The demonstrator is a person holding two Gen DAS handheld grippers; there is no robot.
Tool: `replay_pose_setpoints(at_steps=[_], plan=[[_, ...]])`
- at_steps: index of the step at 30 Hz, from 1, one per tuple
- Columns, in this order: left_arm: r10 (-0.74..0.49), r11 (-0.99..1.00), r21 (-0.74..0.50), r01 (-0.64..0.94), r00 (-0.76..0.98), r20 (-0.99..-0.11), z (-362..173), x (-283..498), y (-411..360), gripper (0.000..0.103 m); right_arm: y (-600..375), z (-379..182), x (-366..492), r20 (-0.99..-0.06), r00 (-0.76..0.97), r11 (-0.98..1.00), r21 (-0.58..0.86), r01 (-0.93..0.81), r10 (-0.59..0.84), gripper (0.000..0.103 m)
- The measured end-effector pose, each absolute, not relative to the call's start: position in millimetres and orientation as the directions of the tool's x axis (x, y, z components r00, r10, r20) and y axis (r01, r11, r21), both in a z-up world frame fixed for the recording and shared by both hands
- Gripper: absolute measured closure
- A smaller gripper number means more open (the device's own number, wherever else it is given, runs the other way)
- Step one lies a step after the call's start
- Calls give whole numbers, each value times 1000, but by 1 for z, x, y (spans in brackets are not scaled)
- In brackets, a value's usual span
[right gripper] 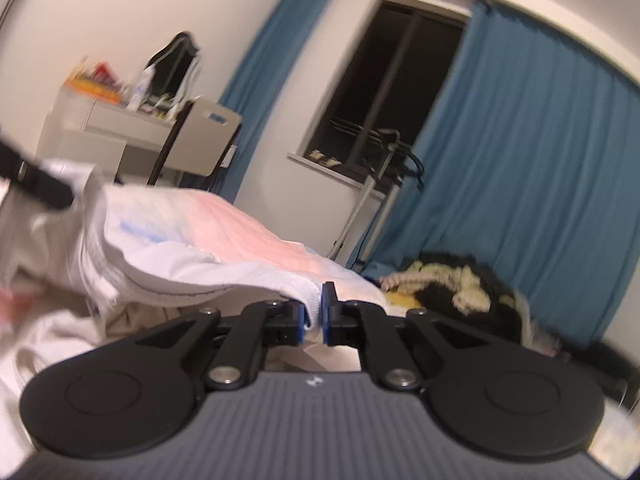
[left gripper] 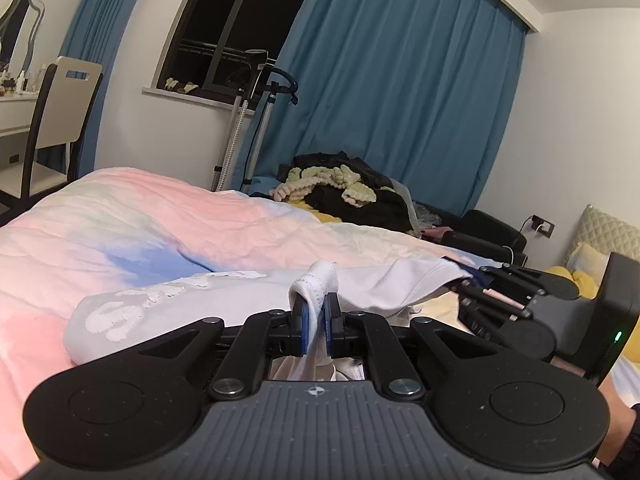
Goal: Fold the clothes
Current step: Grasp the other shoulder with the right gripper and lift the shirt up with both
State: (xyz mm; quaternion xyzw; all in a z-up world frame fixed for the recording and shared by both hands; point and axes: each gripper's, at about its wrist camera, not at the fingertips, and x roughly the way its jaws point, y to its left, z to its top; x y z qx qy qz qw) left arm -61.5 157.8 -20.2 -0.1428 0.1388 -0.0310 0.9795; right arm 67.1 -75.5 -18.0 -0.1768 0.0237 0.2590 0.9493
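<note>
Left tongs [left gripper: 316,326] are clamped on a bunched ribbed hem of the white garment [left gripper: 192,304] — fabric pokes up between the blue pads [left gripper: 303,326] and hangs down behind them. Right tongs [right gripper: 315,317] are pinched on another white hem of the same garment, cloth sandwiched between the pads.

Garment position: lying across the bed [left gripper: 120,216] on the pink/blue/cream cover, stretched between the two tongs. In the left wrist view it runs from a rounded folded end at left, over to the right tongs [left gripper: 478,280], where a dark blue trim edge shows at the grip. In the right wrist view the cloth drapes in a sagging span toward the left tongs [right gripper: 38,184] at the far left edge; that frame is motion-blurred.

Writing: raised white textured lettering [left gripper: 132,312] on the garment's near side — seen at a grazing angle, not legible. A small round crosshair mark sits on each gripper body, no readable brand.

Right gripper's housing shows a green LED [left gripper: 618,336] lit. Part of a hand [left gripper: 618,420] with a dark sleeve is at the lower right edge.

Background: pile of dark clothes [left gripper: 348,188] with a pale green knitted piece at the bed's far side, blue curtains [left gripper: 400,92], dark window [left gripper: 240,20], garment steamer stand [left gripper: 260,92], chair [left gripper: 60,112] beside a white table [left gripper: 16,108].
</note>
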Motion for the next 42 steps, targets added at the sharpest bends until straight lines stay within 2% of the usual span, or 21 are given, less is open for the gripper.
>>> replay_pose_setpoints(at_steps=[5,9,17,20,25,33,38,42], plan=[[-55,957,-290,-10,975,-216,-14,-71,161,94,-82,-14,52,-120,872,852,-185,-490,475,95],[-18,955,-293,-35,984,-178,-10,-78,164,95,-85,-6,31,-73,879,869,-132,-478,472,96],[25,940,-340,-15,999,25,40,-115,181,95,-91,28,-31,64,915,911,93,-402,397,96],[10,949,-316,27,993,116,75,-129,185,95,-91,53,-54,123,913,909,113,-402,388,96],[-33,955,-277,105,967,251,158,-150,182,95,-95,118,-92,283,879,894,126,-430,384,97],[-110,955,-198,220,885,451,295,-182,177,95,-120,267,-135,491,778,892,8,-452,391,97],[-147,961,-129,243,850,505,371,-195,158,96,-149,360,-152,554,732,890,-37,-454,397,97],[-151,968,-98,229,851,503,409,-188,147,96,-161,409,-156,578,713,899,-88,-430,398,97]])
